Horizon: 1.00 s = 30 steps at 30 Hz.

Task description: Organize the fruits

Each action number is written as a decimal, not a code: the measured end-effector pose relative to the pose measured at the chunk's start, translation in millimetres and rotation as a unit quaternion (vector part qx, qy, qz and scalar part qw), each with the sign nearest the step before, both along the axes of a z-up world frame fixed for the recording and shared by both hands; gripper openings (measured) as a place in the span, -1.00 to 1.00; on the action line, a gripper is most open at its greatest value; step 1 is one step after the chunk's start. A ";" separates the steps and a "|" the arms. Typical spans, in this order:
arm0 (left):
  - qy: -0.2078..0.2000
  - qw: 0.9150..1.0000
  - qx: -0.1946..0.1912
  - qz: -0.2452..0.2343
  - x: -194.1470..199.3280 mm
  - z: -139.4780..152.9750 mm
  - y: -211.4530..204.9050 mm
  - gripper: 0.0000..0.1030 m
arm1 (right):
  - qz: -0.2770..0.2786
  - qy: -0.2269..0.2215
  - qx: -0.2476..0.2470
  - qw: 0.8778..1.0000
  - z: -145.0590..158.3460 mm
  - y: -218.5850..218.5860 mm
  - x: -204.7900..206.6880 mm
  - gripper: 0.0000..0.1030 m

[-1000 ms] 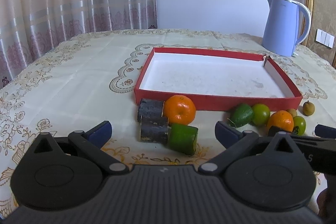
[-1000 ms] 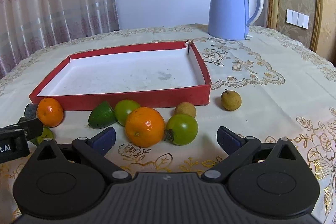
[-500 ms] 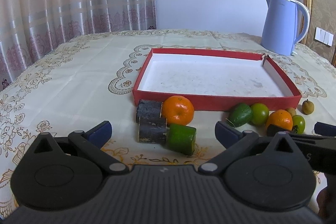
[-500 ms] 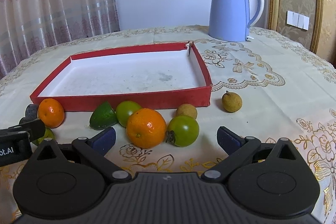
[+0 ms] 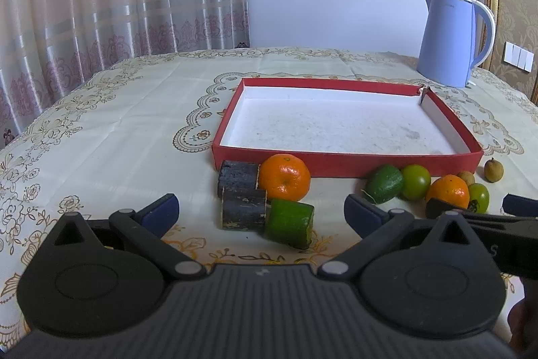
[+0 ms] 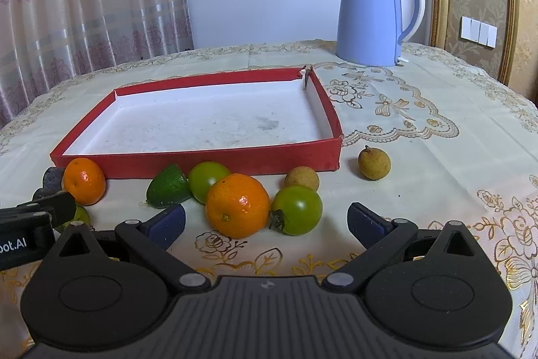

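A red tray [image 5: 339,162] [image 6: 201,162] with a white floor stands on the table with nothing in it. Fruit lies along its near wall. My left gripper [image 5: 262,212] is open just short of an orange [image 5: 284,177], two dark cylinders [image 5: 243,213] and a green cut piece [image 5: 290,222]. My right gripper [image 6: 265,221] is open, with a second orange [image 6: 237,205] and a green tomato [image 6: 297,209] just ahead of its fingers. A green half fruit [image 6: 168,186], another green tomato [image 6: 207,176] and two brown longans [image 6: 374,162] lie nearby.
A blue kettle [image 6: 378,19] [image 5: 450,39] stands at the back right of the table. A patterned cloth [image 5: 111,130] covers the round table, whose left edge meets pink curtains [image 5: 101,5]. Each gripper shows at the edge of the other's view.
Both grippers have drawn back and up slightly, so the fruit sits a little farther away. No fruit moved, and the jaws stayed open.
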<state>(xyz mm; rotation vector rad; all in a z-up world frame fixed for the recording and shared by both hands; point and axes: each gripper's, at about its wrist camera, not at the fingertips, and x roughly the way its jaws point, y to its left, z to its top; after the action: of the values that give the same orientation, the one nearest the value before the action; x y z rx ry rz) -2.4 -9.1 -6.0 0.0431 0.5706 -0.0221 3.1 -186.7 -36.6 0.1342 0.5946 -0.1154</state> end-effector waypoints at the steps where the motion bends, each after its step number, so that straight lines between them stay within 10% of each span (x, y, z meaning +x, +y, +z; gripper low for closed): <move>1: 0.000 1.000 0.000 0.000 0.2 0.0 0.0 1.00 | 0.000 0.000 0.000 1.000 -0.1 0.1 0.1 1.00; 30: 0.004 1.000 0.001 0.001 1.9 -5.1 0.2 1.00 | -0.001 0.002 0.002 1.000 -2.0 -0.6 -0.5 1.00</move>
<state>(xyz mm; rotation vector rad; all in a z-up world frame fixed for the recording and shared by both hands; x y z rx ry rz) -0.5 -8.9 -11.2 0.0445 0.5781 -0.0200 2.6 -187.3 -38.6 0.1384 0.5979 -0.1155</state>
